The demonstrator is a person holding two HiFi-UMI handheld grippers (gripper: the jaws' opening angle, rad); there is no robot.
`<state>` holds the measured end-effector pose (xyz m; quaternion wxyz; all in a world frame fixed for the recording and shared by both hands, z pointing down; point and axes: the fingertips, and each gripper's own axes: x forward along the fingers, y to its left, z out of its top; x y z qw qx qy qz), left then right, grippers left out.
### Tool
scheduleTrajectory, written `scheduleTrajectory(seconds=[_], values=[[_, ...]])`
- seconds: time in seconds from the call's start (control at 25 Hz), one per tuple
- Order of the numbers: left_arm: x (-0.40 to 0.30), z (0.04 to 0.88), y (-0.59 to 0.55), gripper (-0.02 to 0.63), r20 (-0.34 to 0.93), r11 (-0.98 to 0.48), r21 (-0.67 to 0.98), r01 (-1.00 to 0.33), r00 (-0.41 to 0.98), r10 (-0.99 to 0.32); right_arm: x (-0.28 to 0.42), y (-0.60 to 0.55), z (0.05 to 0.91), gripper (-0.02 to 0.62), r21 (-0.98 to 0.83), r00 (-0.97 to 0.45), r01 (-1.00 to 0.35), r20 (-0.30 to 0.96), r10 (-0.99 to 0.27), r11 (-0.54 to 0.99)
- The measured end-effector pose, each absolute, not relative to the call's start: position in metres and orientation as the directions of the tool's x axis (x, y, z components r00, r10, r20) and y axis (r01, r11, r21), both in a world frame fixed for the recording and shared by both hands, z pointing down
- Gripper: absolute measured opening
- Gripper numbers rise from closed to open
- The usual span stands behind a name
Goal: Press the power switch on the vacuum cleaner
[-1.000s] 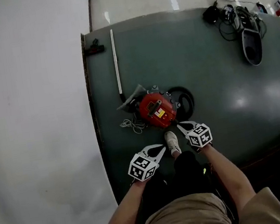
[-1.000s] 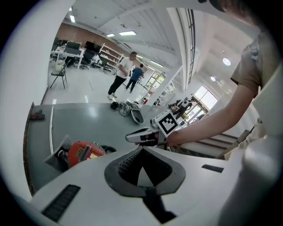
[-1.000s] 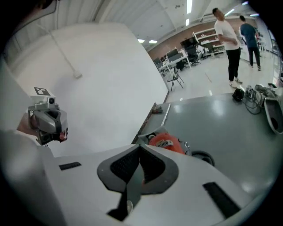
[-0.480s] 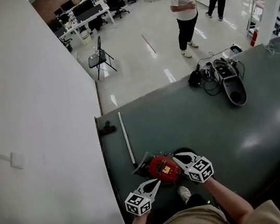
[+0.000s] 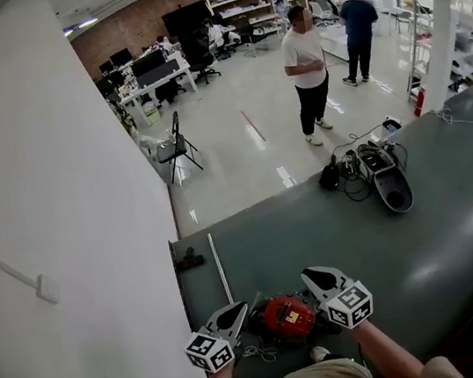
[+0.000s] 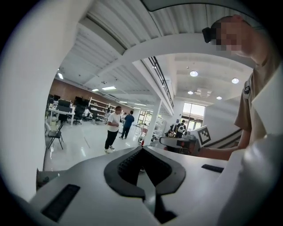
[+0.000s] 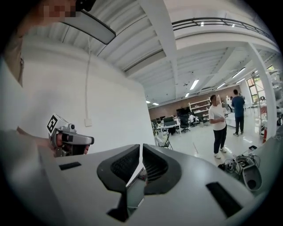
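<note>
Left gripper (image 5: 236, 312) and right gripper (image 5: 311, 277): each has its jaws drawn together with nothing between them (closed tips make a blunt point, better suited to pressing a button than spread jaws). The left hovers just left of the vacuum cleaner (image 5: 288, 316). The right hovers just to the cleaner's right and slightly beyond it, so the red body lies between the two, close in front of the person. Neither touches it. Each gripper view looks out level across the hall, not down at the vacuum cleaner, so the tools are judged to be held above it, pointing forward and not yet aimed. The vacuum cleaner sits on the dark floor mat (image 5: 422, 234). A pale tube (image 5: 219, 266) runs away from its far left side, and a loose cord (image 5: 260, 352) lies at its near left. The power switch probably lies on the top face, though it is too small to pick out here. Pressing has not begun. The next move would call for one tip tilted down onto that top.
</note>
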<state>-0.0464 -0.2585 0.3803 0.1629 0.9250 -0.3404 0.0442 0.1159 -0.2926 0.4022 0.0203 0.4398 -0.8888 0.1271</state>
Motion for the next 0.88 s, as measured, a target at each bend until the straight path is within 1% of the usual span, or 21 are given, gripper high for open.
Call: scheduleTrajectory(seconds=[0.2,0.32,0.72,0.8,0.88], values=[[-0.108,0.340,-0.236,0.003,0.112,-0.731,0.173,-0.660,0.751,-0.651,0.068,-0.259,0.374,0.011,-0.145,-0.580,-0.812,0.104,-0.808,0.565],[-0.148,0.337,-0.226,0.003,0.078,-0.711,0.160,-0.685,0.727,-0.683,0.039,-0.241,0.369,0.012,-0.119,-0.569,-0.821,0.105,-0.816,0.558],[-0.256,0.365,-0.186,0.005,0.057,-0.673,0.180,-0.718,0.690,-0.721,-0.031,-0.181,0.389,0.017,-0.090,-0.545,-0.838,0.213,-0.811,0.539],[-0.269,0.372,-0.177,0.005,0.058,-0.668,0.187,-0.720,0.687,-0.724,-0.038,-0.171,0.393,0.034,-0.088,-0.533,-0.845,0.224,-0.816,0.528],[-0.279,0.380,-0.169,0.005,0.062,-0.673,0.186,-0.716,0.692,-0.719,-0.048,-0.162,0.397,0.066,-0.096,-0.530,-0.847,0.227,-0.817,0.523]])
